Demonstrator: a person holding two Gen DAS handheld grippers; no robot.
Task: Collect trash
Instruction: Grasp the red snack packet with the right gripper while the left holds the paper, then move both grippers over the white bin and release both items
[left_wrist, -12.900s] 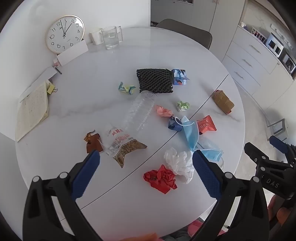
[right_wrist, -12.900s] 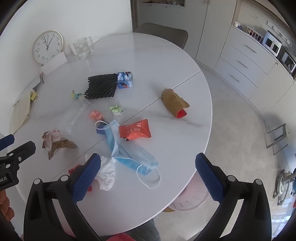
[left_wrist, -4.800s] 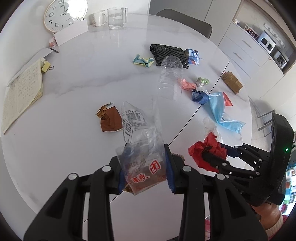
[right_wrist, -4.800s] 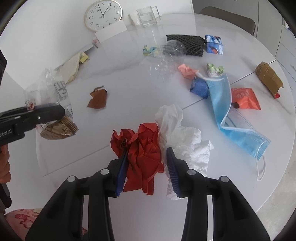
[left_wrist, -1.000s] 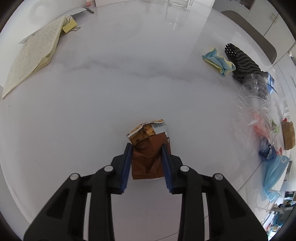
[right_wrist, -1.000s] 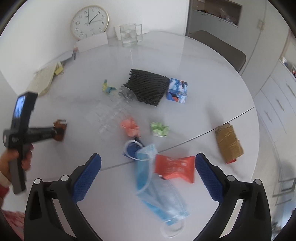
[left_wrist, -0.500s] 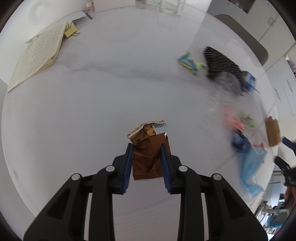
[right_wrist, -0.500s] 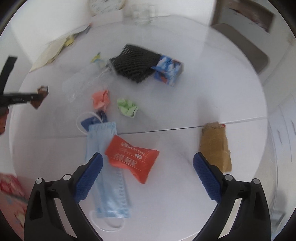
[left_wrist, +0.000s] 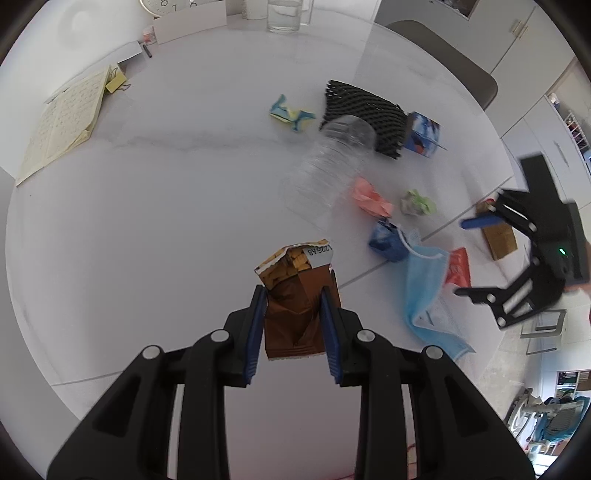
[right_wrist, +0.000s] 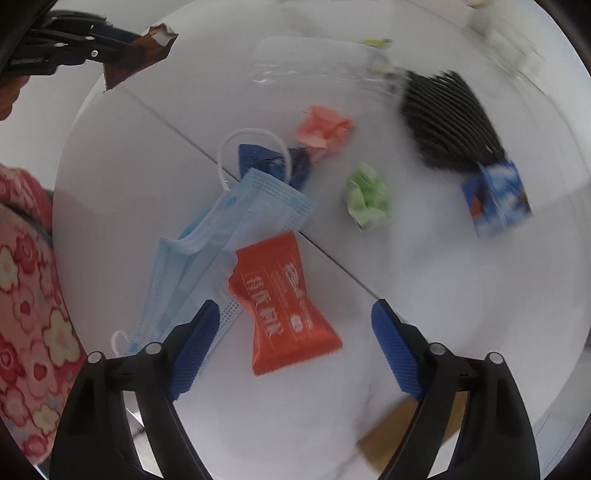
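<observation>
Left gripper (left_wrist: 293, 325) clamps a torn brown snack wrapper (left_wrist: 297, 295), lifted above the white table (left_wrist: 147, 192). Right gripper (right_wrist: 291, 350), jaws just narrowing but wide, touching nothing, hangs over a red packet (right_wrist: 284, 302) beside a blue face mask (right_wrist: 221, 240). Only the left view shows the clear bottle (left_wrist: 325, 173).

the right tool (right_wrist: 291, 339), jaws just closing yet wide, hovers over a red packet (right_wrist: 284, 306) beside a blue mask (right_wrist: 221, 236).
</observation>
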